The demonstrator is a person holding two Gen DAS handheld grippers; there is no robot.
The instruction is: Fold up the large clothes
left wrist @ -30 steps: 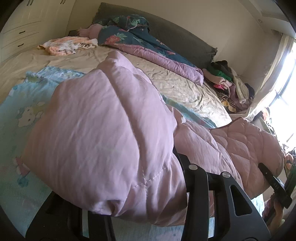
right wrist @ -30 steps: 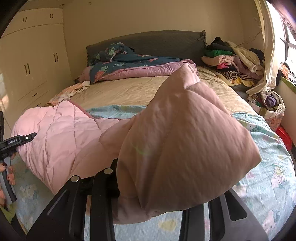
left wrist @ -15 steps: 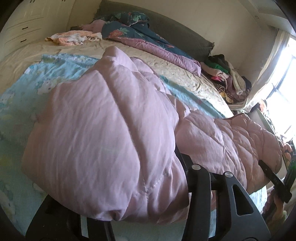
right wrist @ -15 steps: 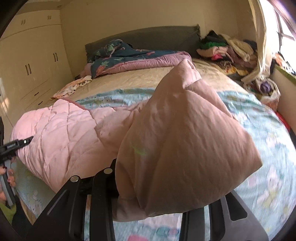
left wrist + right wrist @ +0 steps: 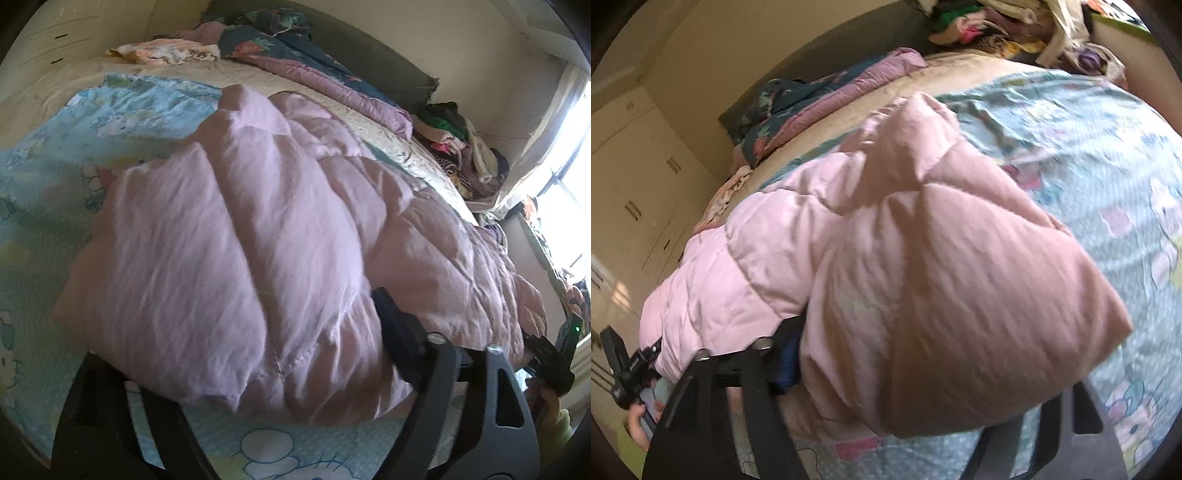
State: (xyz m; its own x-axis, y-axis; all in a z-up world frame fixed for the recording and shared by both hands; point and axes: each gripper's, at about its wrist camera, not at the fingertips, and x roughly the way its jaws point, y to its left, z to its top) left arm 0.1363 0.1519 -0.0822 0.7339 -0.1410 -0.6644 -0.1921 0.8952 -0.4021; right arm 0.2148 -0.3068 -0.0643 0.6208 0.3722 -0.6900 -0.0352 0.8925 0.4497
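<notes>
Bed (image 5: pixel 258 77) has a blue cartoon sheet (image 5: pixel 66 155), pink quilted coat (image 5: pixel 258 236) near the foot edge, floral duvet (image 5: pixel 295 55) by the headboard.

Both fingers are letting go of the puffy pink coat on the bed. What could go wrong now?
1. The coat is puffy, so as both grippers open, the folded part might spring back up and unfold.
2. Its bulk still bulges between the fingers, so pulling away could snag it and drag it crooked.
3. It lies close to the near edge of the blue sheet, so a tug toward you might slide it off.
</notes>
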